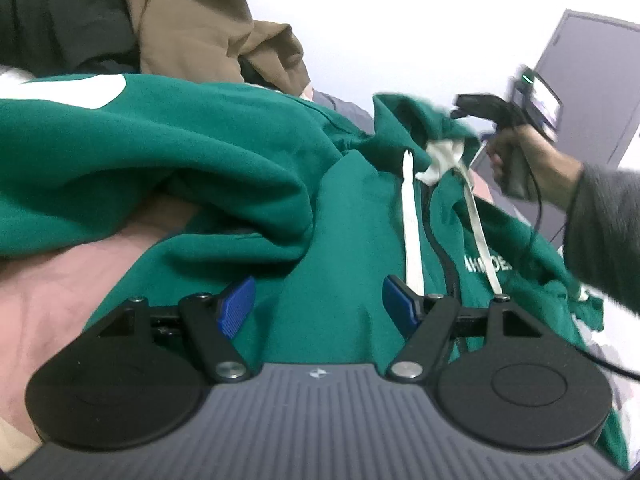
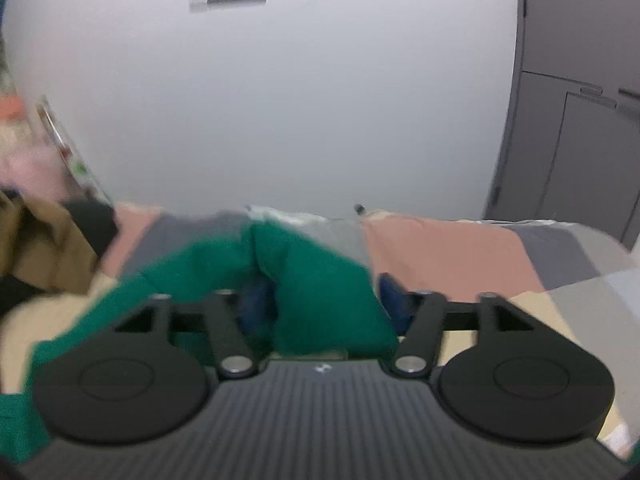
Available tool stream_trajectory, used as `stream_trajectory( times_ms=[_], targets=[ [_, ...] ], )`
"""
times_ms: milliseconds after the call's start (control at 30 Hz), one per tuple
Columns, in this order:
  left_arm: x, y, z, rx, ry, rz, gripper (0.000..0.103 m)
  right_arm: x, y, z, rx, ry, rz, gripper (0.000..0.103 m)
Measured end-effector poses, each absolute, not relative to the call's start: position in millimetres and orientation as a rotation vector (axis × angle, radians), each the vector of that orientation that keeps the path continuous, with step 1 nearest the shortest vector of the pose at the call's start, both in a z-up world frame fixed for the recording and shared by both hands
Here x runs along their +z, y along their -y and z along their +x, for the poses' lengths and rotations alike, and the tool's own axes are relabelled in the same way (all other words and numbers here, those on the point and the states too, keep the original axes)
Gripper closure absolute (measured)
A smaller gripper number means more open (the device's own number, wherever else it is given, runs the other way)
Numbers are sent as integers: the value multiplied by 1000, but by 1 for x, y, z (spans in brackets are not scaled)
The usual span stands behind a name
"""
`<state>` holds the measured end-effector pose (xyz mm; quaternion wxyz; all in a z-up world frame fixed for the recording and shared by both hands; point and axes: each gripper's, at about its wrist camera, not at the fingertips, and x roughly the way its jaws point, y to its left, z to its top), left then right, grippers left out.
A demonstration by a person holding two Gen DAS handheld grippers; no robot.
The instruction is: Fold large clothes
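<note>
Brown garment [image 1: 208, 28]: heaped at bed's far-left edge, beside black clothing.
Green hoodie [image 1: 168, 148]: spread across bed [image 1: 52, 292], zip side up, white drawcords showing.
Left gripper [image 1: 319, 304]: over hoodie front, jaws wide apart, nothing between.
Right gripper [image 2: 326, 300]: at hood end; jaws spread, green fabric lying loose between, not pinched.

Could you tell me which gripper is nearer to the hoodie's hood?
Right. The right gripper is at the hood of the green hoodie; the left gripper hovers lower, over the chest.
</note>
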<state>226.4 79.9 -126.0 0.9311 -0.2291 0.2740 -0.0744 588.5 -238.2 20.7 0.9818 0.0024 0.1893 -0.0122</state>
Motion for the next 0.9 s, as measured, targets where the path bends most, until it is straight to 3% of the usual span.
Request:
stream_trajectory(
  times_ms=[300,633,900],
  targets=[
    [-110,-82,209,-142,-538,-466,28,31,327,466,-71,-385,264,19],
    [-80,-75,165,-122,-518,-398,28,-10,402,260,-103,-431,332,19],
    [-70,-101,135,13,-537,-420,28,-42,448,202,-154,-442,507,20]
  ],
)
